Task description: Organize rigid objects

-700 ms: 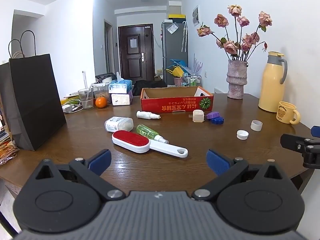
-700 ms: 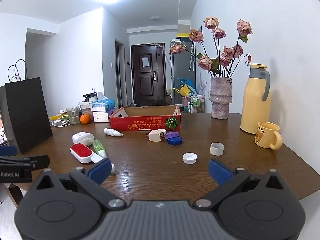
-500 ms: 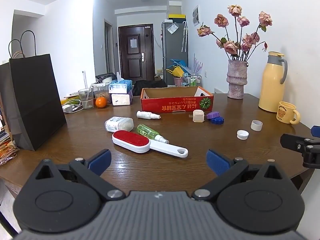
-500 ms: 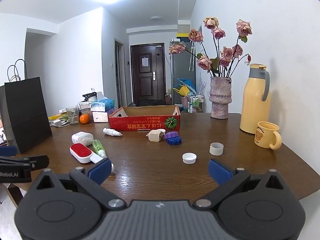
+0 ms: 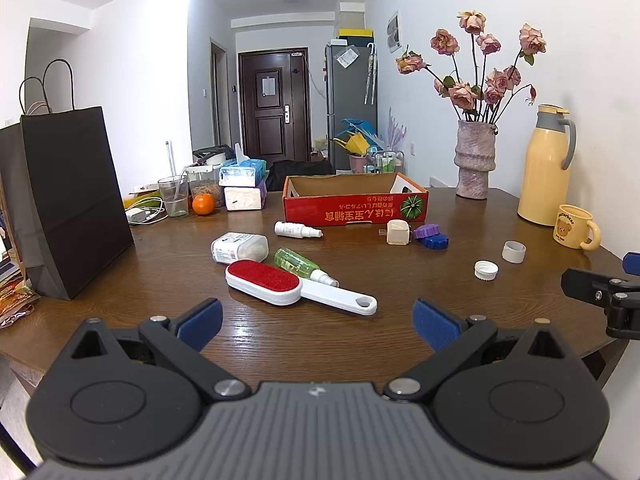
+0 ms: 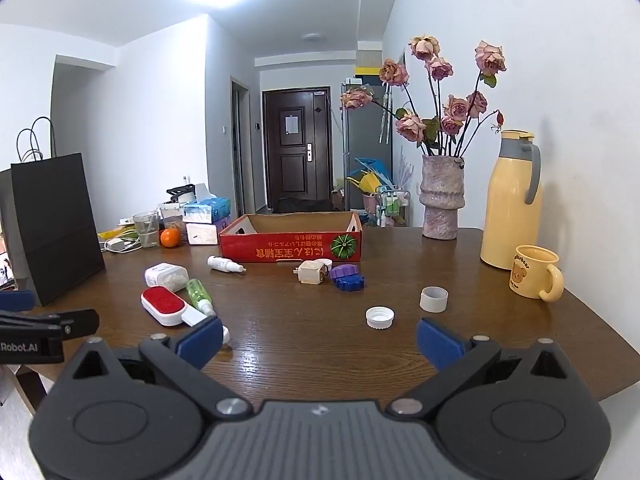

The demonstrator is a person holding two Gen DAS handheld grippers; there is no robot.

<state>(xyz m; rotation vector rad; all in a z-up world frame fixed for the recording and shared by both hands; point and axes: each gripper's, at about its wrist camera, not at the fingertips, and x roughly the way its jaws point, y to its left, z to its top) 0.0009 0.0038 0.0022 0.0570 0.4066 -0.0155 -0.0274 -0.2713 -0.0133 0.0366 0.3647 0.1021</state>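
Observation:
Small items lie scattered on a brown wooden table [image 5: 280,336]: a red-and-white lint brush [image 5: 280,282], a green spray bottle [image 5: 300,264], a white box [image 5: 238,246], a white dropper bottle [image 5: 294,230], a cream cube [image 5: 397,232], purple and blue gear lids [image 5: 430,236], a white cap [image 6: 379,317] and a grey ring [image 6: 433,299]. An open red cardboard box [image 5: 356,204] stands behind them. My left gripper [image 5: 318,318] hovers open just short of the brush. My right gripper [image 6: 318,338] is open near the cap, holding nothing.
A black paper bag [image 5: 60,196] stands at the left. A vase of roses [image 5: 474,164], a yellow thermos [image 5: 546,168] and a yellow mug [image 5: 574,226] line the right wall. Tissue boxes, a glass and an orange [image 5: 203,204] sit at the back left.

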